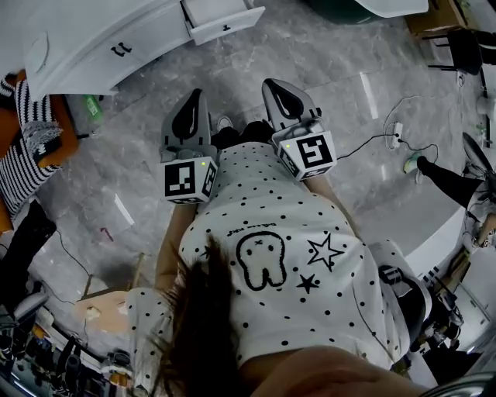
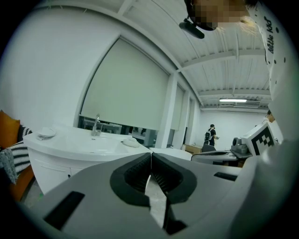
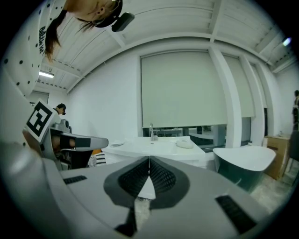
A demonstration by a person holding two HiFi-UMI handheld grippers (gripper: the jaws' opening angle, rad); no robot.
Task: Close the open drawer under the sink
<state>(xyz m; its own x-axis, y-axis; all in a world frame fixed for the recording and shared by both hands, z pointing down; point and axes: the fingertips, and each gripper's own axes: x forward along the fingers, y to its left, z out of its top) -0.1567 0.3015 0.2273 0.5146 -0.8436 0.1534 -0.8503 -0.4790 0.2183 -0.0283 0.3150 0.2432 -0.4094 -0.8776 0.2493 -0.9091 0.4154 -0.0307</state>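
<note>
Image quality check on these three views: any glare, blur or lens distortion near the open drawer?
Head view: sharp but dim; light streaks glare on the glossy floor; the open drawer sits at the top edge, clear of glare. Left gripper view: strong fisheye, black corners, sink counter bowed. Right gripper view: same fisheye vignette, window blind bright but not blown out.

Our left gripper (image 2: 151, 155) has its jaws pinched together at the tips, with nothing between them. A white sink counter (image 2: 88, 148) sits around 9 o'clock with a faucet (image 2: 96, 125) upright on it. A marker cube (image 2: 263, 138) pokes in at 3 o'clock.
</note>
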